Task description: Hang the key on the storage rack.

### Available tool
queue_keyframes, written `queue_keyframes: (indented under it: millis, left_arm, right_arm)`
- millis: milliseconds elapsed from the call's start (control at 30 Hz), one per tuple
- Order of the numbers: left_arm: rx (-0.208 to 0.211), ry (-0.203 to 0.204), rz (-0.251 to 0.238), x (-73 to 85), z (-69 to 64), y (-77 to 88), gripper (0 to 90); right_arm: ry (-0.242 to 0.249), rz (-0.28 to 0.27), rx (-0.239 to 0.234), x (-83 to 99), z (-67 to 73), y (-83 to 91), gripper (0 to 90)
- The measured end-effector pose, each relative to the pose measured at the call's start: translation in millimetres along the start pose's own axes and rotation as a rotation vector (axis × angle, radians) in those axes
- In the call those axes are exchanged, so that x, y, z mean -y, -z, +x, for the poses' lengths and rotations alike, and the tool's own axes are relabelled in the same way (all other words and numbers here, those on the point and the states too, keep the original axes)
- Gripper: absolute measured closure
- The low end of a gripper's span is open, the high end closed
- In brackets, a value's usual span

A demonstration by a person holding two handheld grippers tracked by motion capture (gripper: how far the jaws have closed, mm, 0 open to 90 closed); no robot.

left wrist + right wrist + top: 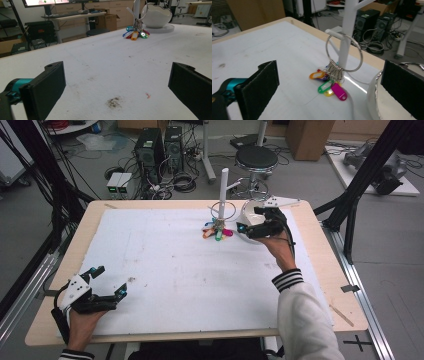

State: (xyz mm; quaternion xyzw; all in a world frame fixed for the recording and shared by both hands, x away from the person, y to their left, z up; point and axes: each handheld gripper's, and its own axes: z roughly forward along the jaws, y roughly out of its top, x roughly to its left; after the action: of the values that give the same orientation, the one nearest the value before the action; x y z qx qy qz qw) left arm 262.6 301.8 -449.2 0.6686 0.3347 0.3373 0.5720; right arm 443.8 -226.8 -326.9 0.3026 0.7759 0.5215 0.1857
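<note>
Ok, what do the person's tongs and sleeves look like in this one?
Both tongs are black with wide, flat, rectangular jaws and a teal part at the base of one jaw. The left tongs carry a white plate with dark dots; the right tongs carry a light three-cornered plate and trail a black cable. The right sleeve is white with a black-and-white striped cuff.

The left tool (pixel 107 280) is held low at the near left corner of the table (pixel 165 265), gripped from behind by the left hand (pixel 82 320), its jaws spread wide apart. The right tool (pixel 248 219) is held far forward on the right, the right hand (pixel 277 245) and white-sleeved forearm (pixel 302 320) stretched out, its jaws likewise set wide apart and pointed leftward.
</note>
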Motion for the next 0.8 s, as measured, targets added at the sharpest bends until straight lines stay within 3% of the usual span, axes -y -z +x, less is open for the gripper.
queue_keyframes:
  millis: [167, 367, 567, 667, 800]
  left_arm:
    - [0.0, 0.002, 0.003, -0.1, -0.2, -0.3, 1.7]
    - [0.0, 0.001, 0.002, -0.1, -0.2, 0.0, 1.7]
    - [0.0, -0.001, -0.003, 0.2, -0.6, 0.4, 1.7]
    - [0.0, -0.002, -0.003, 0.2, -0.7, 0.5, 1.7]
    - [-0.002, 0.0, -0.004, 0.2, -0.5, 0.4, 1.7]
  right_arm:
    - [0.062, -0.031, -0.033, 20.8, 11.7, 21.5, 0.8]
    - [0.07, -0.094, -0.046, 49.6, 22.8, 47.7, 0.9]
    - [0.052, -0.179, -0.036, 82.7, 26.2, 67.2, 0.9]
    - [0.012, -0.237, -0.032, 99.9, 26.5, 75.4, 0.9]
    - [-0.013, -0.306, 0.011, 122.5, 27.7, 83.4, 0.9]
